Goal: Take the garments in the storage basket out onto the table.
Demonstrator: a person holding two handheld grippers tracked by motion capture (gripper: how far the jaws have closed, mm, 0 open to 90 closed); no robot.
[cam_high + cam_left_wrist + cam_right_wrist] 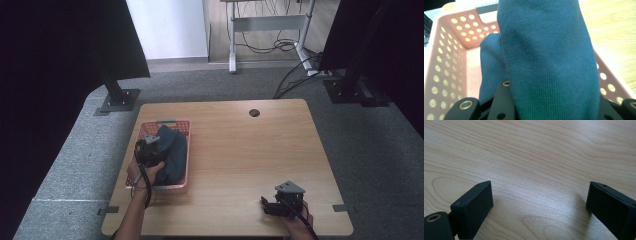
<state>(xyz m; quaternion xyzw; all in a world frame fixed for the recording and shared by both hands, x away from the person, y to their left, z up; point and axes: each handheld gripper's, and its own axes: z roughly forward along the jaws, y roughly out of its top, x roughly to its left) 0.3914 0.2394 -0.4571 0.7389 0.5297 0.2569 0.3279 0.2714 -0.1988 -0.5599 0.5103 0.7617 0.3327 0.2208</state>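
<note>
A dark blue cloth (175, 150) lies bunched in a pink perforated basket (172, 122) at the table's left side. My left gripper (150, 150) hangs over the basket's left half, shut on a fold of the cloth. In the left gripper view the blue cloth (549, 62) rises thick between the black jaws of the left gripper (554, 110), with the basket wall (446, 62) behind it. My right gripper (266, 205) rests near the table's front right edge. It stands open, and in the right gripper view there is only bare wood between the jaws of the right gripper (540, 202).
The wooden table (240, 150) has a round cable hole (254, 112) at its far middle. Black stand bases sit on the grey carpet at the back left (119, 100) and back right (350, 90). A desk frame with cables (270, 30) stands farther back.
</note>
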